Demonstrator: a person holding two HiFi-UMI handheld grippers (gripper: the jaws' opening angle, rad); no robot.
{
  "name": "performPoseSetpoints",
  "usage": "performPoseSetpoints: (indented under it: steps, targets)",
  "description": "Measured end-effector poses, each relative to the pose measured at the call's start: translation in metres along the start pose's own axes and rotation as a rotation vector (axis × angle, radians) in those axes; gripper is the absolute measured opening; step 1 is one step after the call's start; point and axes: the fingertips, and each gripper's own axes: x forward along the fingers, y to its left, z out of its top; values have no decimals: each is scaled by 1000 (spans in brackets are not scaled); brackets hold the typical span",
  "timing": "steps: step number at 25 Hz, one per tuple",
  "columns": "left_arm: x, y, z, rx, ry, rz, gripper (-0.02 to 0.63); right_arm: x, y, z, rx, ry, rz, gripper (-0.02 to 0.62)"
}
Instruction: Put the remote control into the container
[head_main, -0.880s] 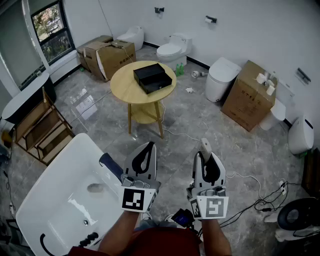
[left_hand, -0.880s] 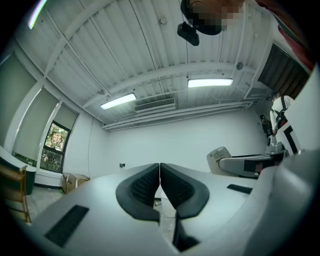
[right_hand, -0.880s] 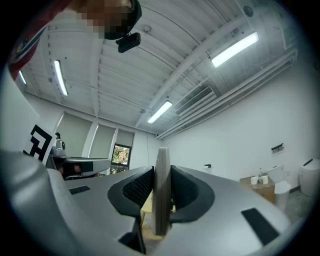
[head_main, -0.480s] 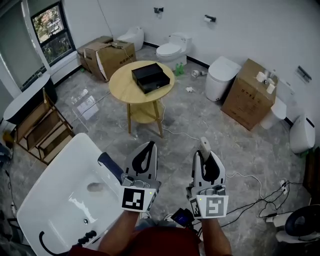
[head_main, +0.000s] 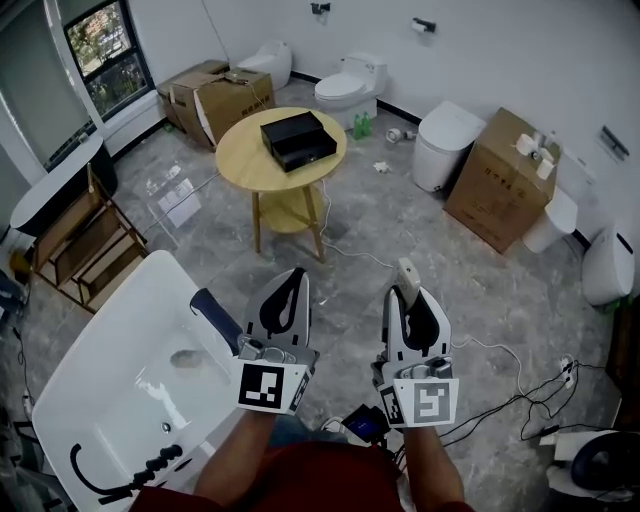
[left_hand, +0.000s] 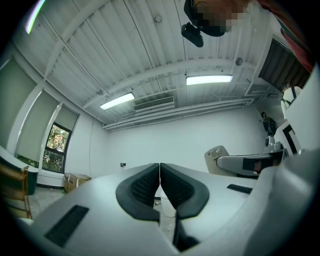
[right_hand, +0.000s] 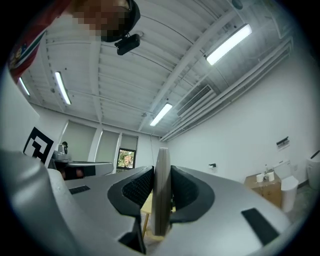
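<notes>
Remote control (head_main: 406, 271), a slim beige plastic bar, is not in the container yet. It is gripped and lifted, well apart from its goal.

The grey marbled tile floor (head_main: 400, 235) fills most of the head view. A large white glossy tub (head_main: 100, 380) lies at 8 o'clock. The round light-wood table (head_main: 236, 160) stands at 11 o'clock, far up the view. On its top sits the container (head_main: 298, 140), a black rectangular open box that looks empty, though its inside is too dark and small to be sure.

Down at 6 o'clock the person holds both tools side by side, pointing toward the table. The left hand-held gripper (head_main: 294, 284) has its jaws pressed together with nothing between them, as the left gripper view confirms. The right hand-held gripper (head_main: 407, 298) is pinching the remote control edge-on between its ribbed black pads (right_hand: 141, 187). The bar's end sticks out past the jaw tips toward 12 o'clock.

I judge the pick-up done. The carry across the floor to the table remains, then the lowering into the box and the release. That puts the task near its middle.
</notes>
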Motion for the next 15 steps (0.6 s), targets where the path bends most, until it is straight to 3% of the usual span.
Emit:
performPoseSetpoints:
  steps: [6, 12, 15]
  targets:
    - [8, -1, -7, 8, 9, 10, 15, 10, -5, -7, 14, 6, 31, 117]
    - [21, 19, -2, -47, -46, 63, 15, 34, 0, -15, 24, 21, 62, 117]
    - [27, 38, -11, -40, -19, 71, 15, 53, 8, -24, 24, 36, 72, 117]
